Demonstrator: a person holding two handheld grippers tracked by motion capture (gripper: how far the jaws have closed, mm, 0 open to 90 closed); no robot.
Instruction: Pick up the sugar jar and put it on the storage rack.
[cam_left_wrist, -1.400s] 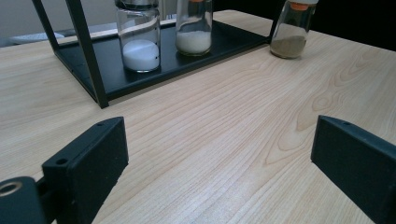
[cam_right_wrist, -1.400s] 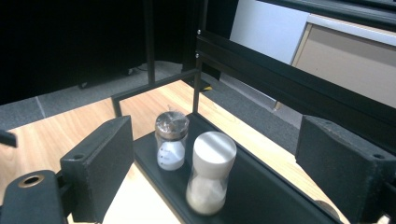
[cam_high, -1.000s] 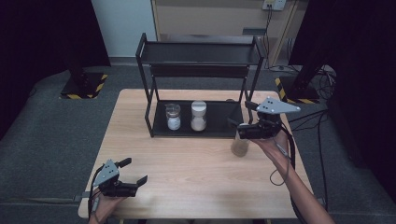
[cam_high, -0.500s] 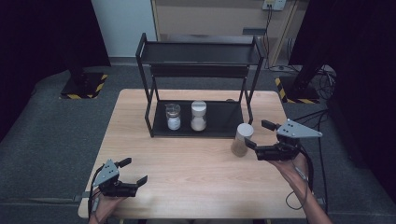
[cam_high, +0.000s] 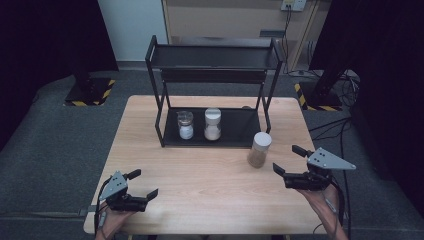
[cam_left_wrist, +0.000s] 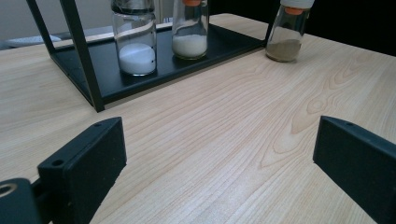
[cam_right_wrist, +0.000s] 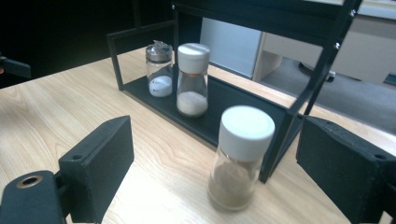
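Brown-spice jar upright, just beyond gaping right gripper.

Brown-spice jar w/ white lid, upright on table, just beside rack.

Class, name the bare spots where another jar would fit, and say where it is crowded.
Free: the rack's bottom shelf right of the white-capped jar; the table between both grippers. Crowded: the shelf's left, beside the glass shaker.

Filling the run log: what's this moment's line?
right tongs: open, behind brown-powder jar | jar: upright on table, outside rack
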